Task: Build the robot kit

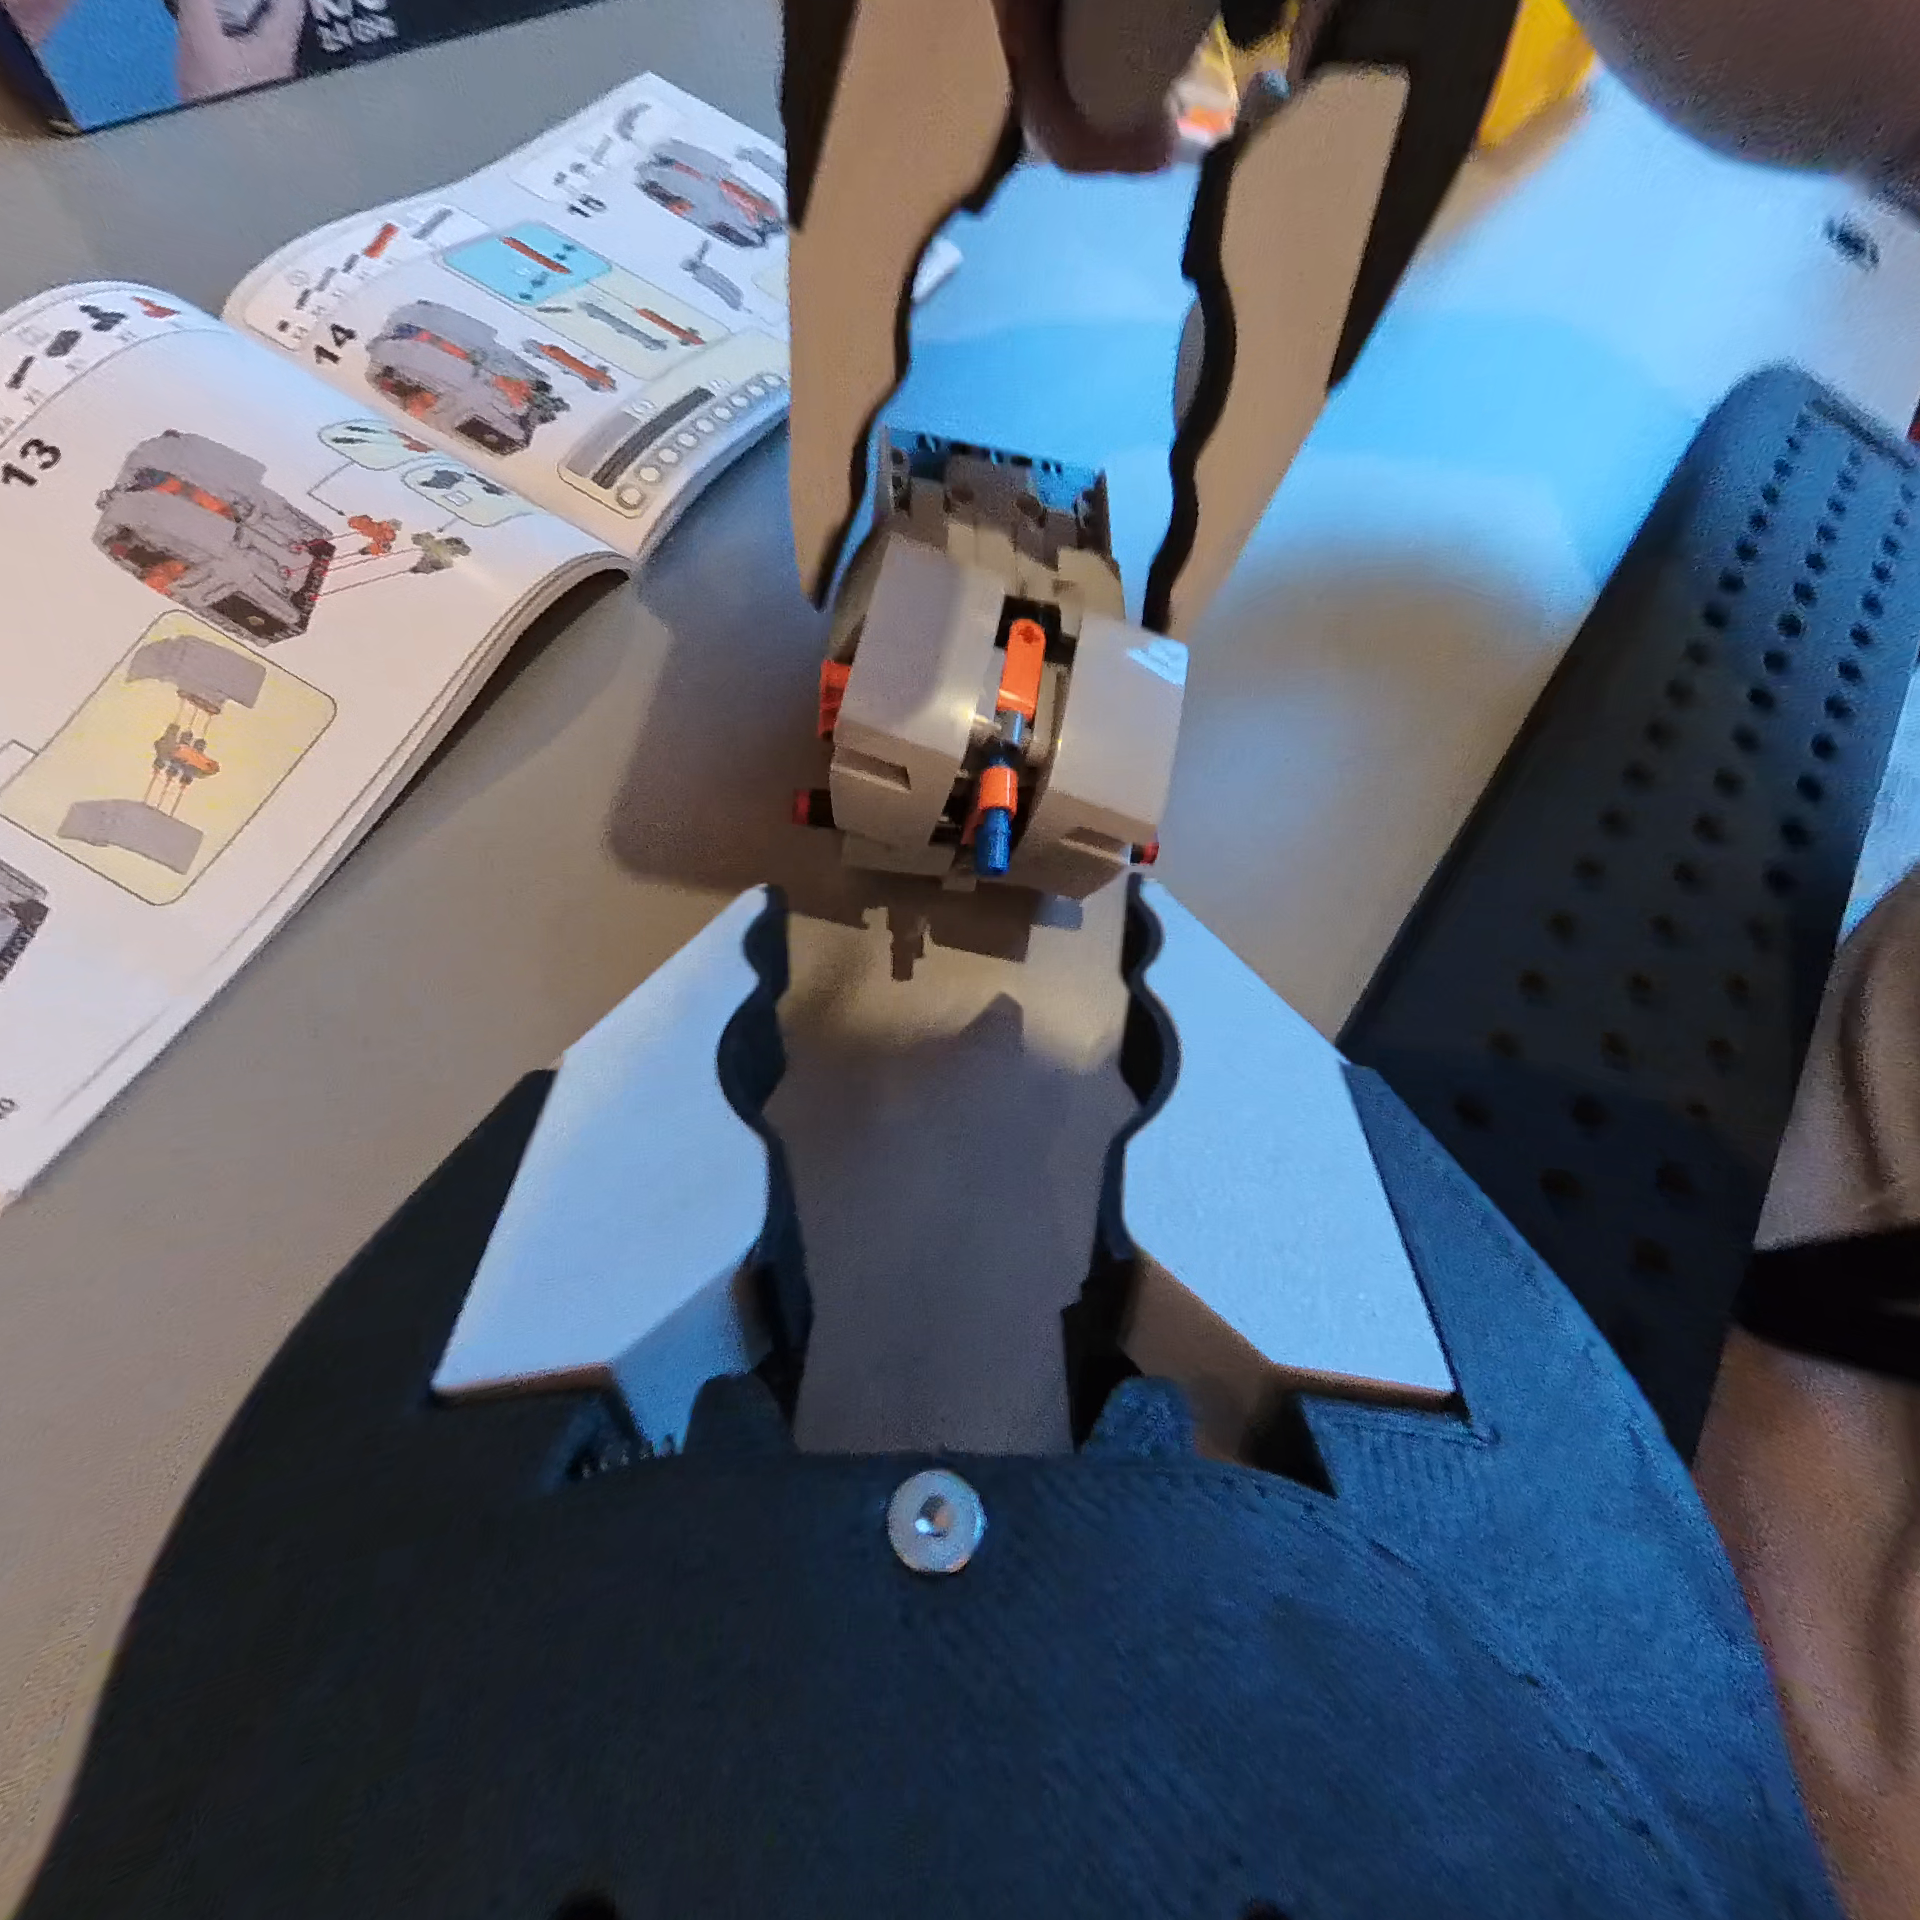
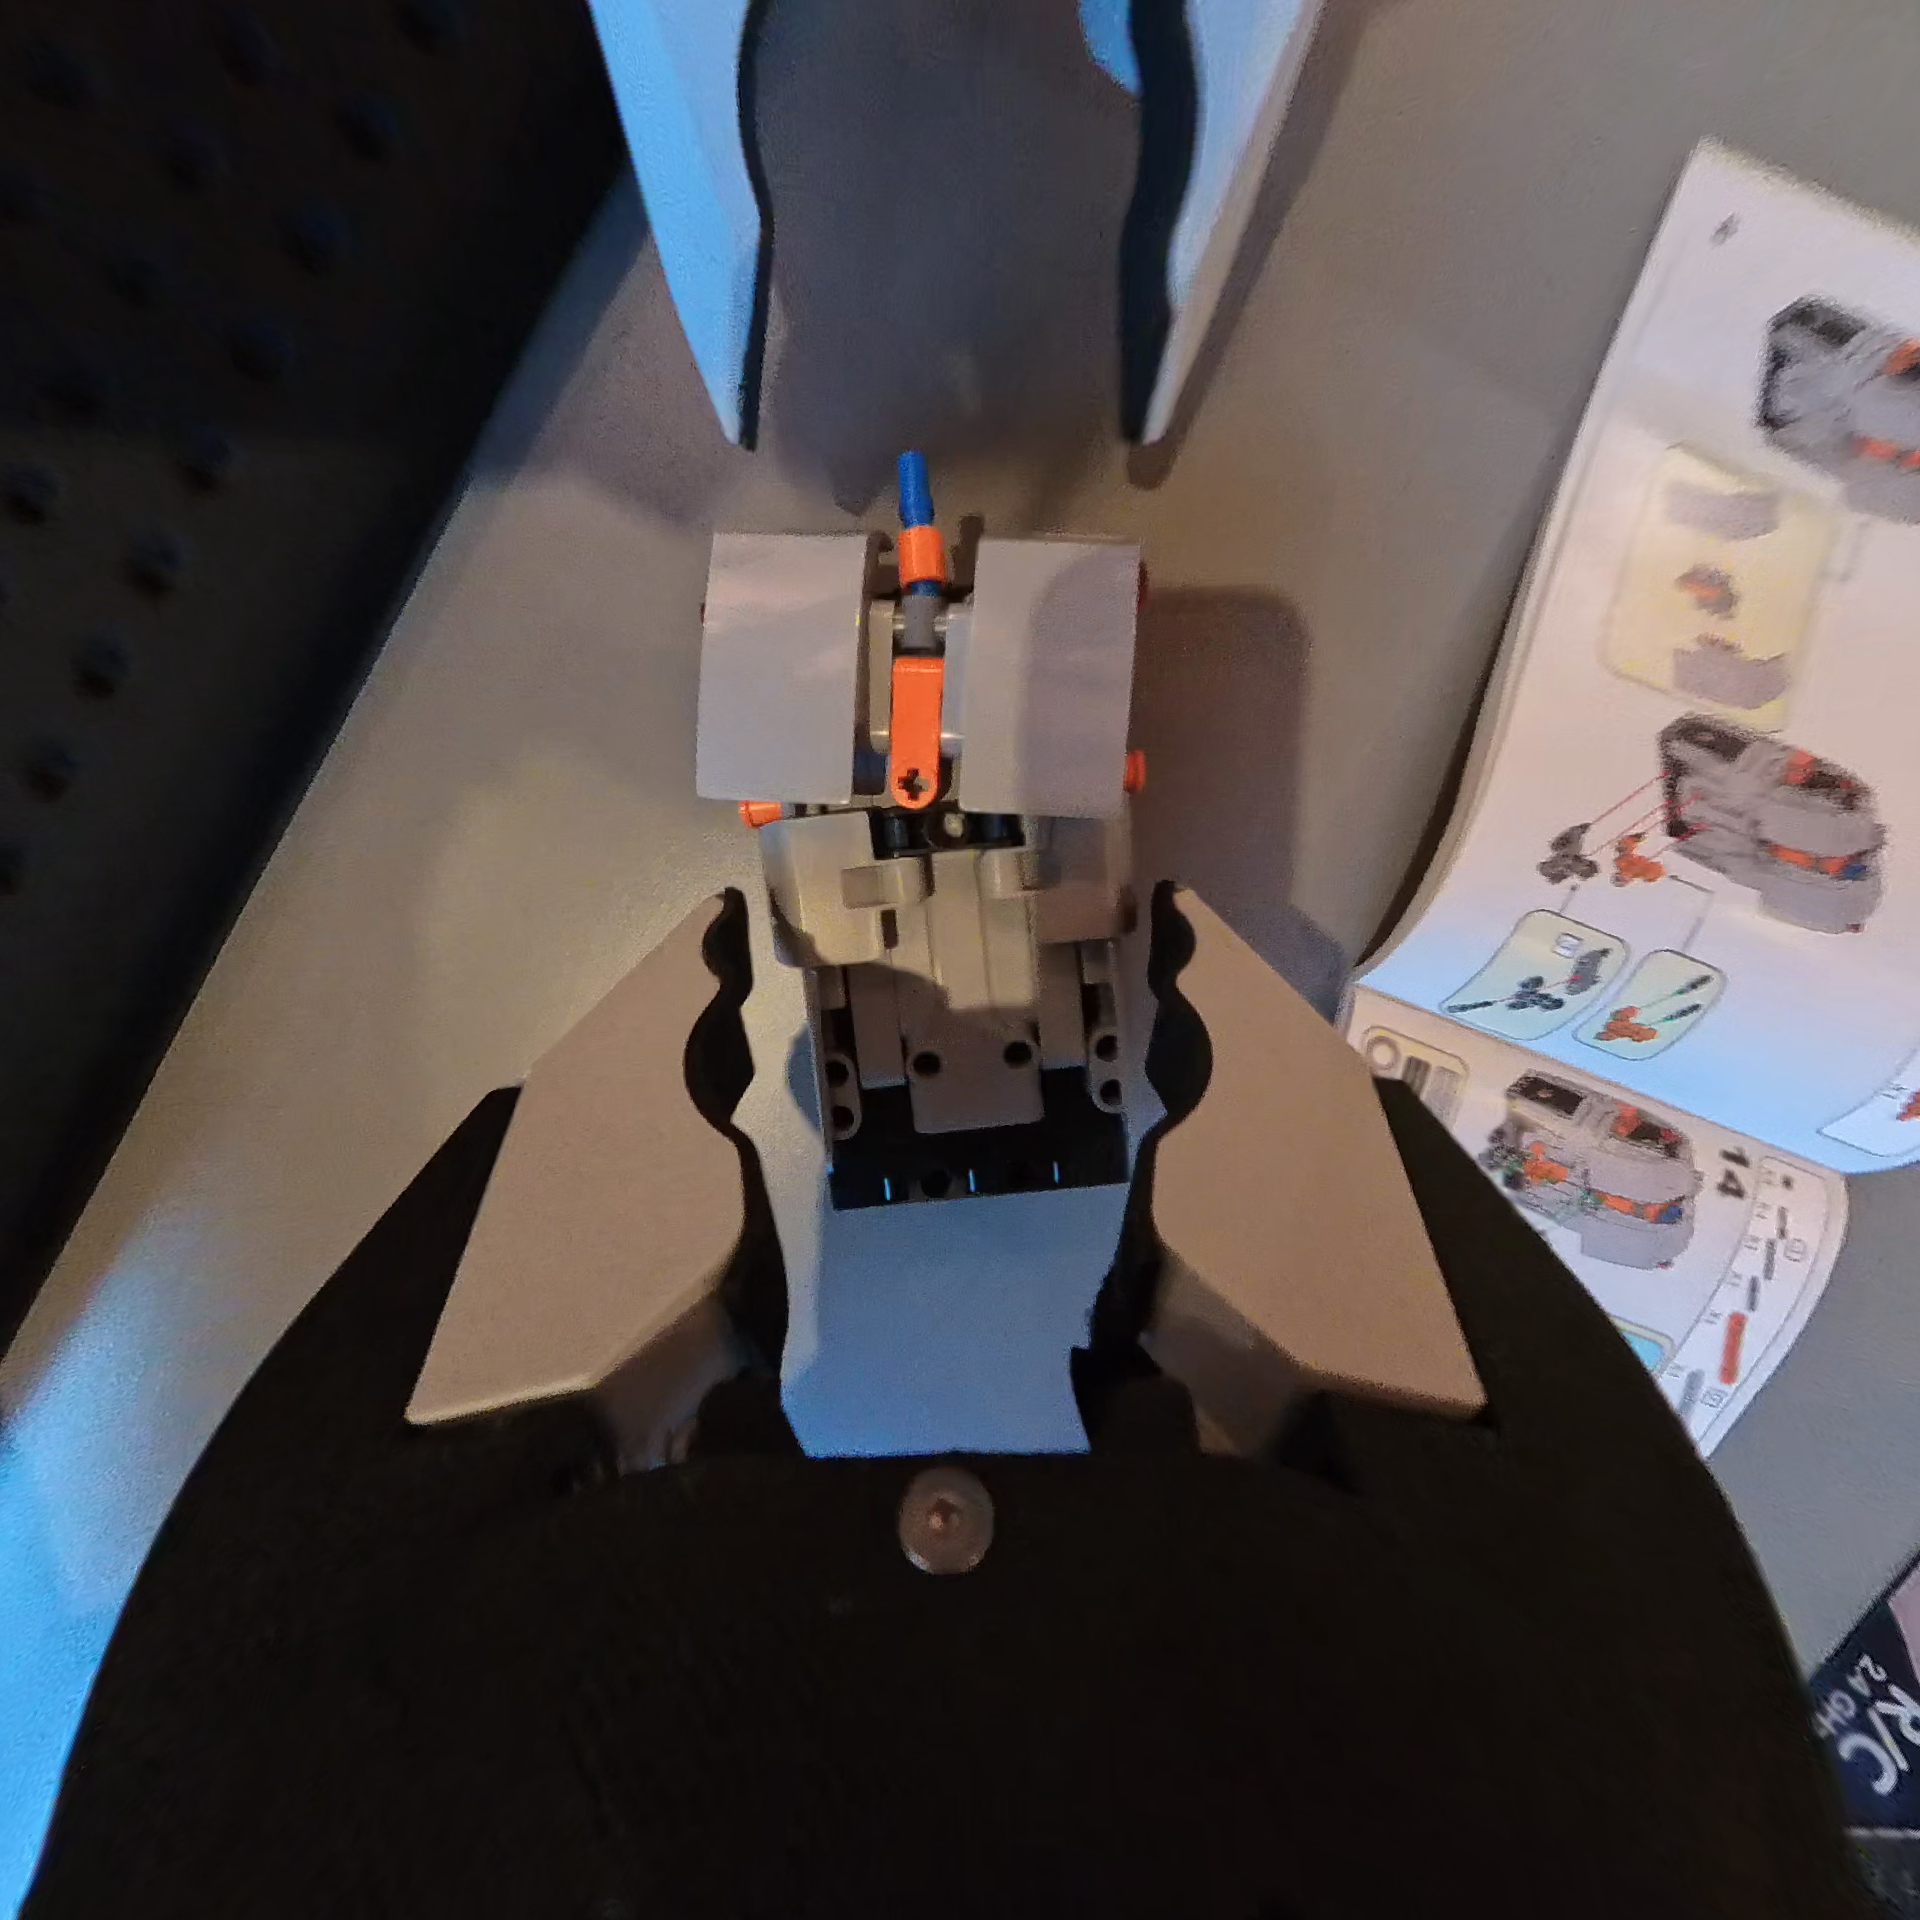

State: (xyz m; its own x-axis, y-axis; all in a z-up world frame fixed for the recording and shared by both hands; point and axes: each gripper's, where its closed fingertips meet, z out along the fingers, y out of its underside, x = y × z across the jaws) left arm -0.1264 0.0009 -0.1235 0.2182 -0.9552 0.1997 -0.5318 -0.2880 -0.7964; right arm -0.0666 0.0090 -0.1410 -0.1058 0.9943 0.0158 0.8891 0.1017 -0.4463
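Grey brick model, with its orange lever and blue pin on top, sits on the grey table between my two tools. My right gripper straddles the model's dark rear end, jaws part open; the fingers flank it closely, but whether they actually press it I cannot tell. My left gripper faces it from the opposite side, jaws spread about as wide, tips just short of the model's rounded front panels and holding nothing. As I judge it, gripping well here means catching the flat studded side walls near the rear, not the curved grey panels, and keeping clear of the blue pin, which juts out and looks easy to knock loose. Room is tight: the open instruction booklet lies near on my left side, its page edge close to the model. A black perforated panel runs along my right. A printed box sits beyond the booklet. Open table remains mostly straight behind each gripper.
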